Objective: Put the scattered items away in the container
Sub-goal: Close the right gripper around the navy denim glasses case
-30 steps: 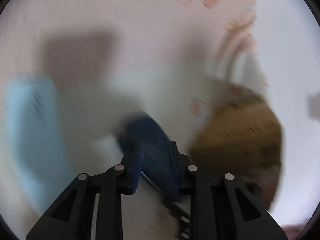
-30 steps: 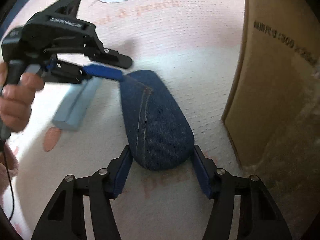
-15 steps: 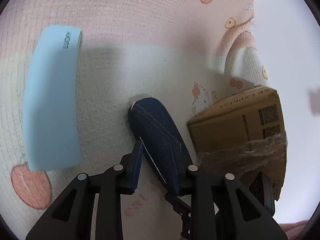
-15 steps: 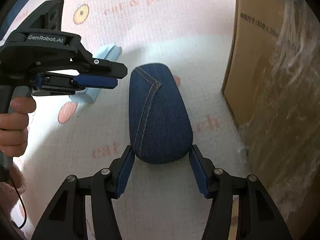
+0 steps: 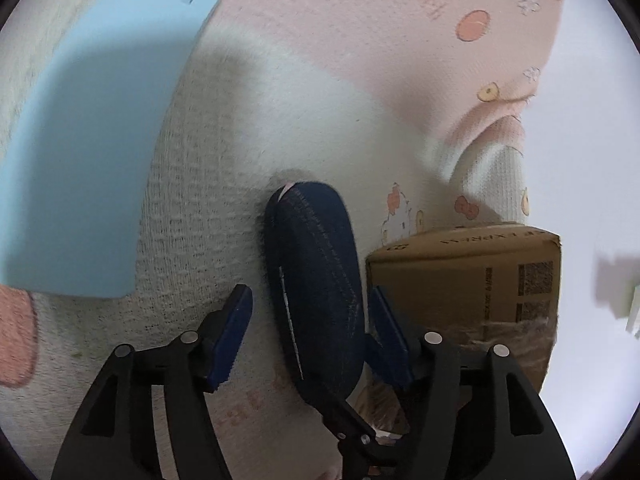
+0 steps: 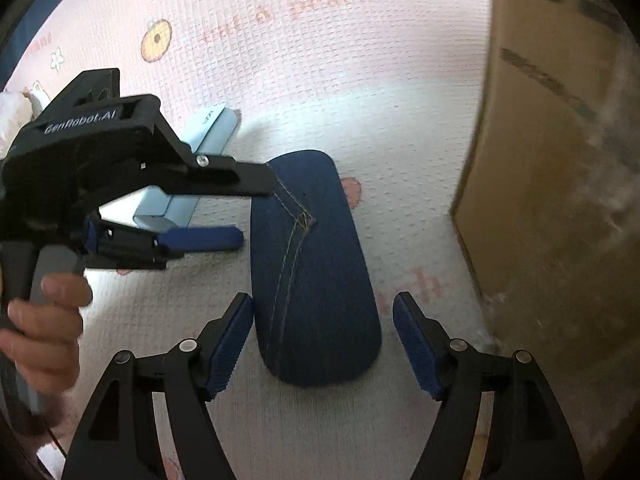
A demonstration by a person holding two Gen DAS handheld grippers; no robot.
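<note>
A dark blue denim case (image 6: pixel 316 264) lies on the pink cartoon mat, also seen edge-on in the left wrist view (image 5: pixel 320 292). My right gripper (image 6: pixel 323 340) is open, its pads either side of the case's near end with small gaps. My left gripper (image 5: pixel 308 328) is open and straddles the case from the side; it shows in the right wrist view (image 6: pixel 240 208) at the case's far left edge. A light blue box (image 5: pixel 92 136) lies on the mat to the left, also in the right wrist view (image 6: pixel 200 152). The cardboard box (image 6: pixel 560 184) stands to the right of the case.
The cardboard box also shows in the left wrist view (image 5: pixel 464 284), close beside the case, with clear tape on its side. The pink mat (image 6: pixel 320 60) spreads beyond the case. A white wall (image 5: pixel 592 120) lies past the mat's edge.
Both grippers have opened wider around the denim case. The left gripper has moved in toward the case, and the light blue box has slid to the upper left of its view.
</note>
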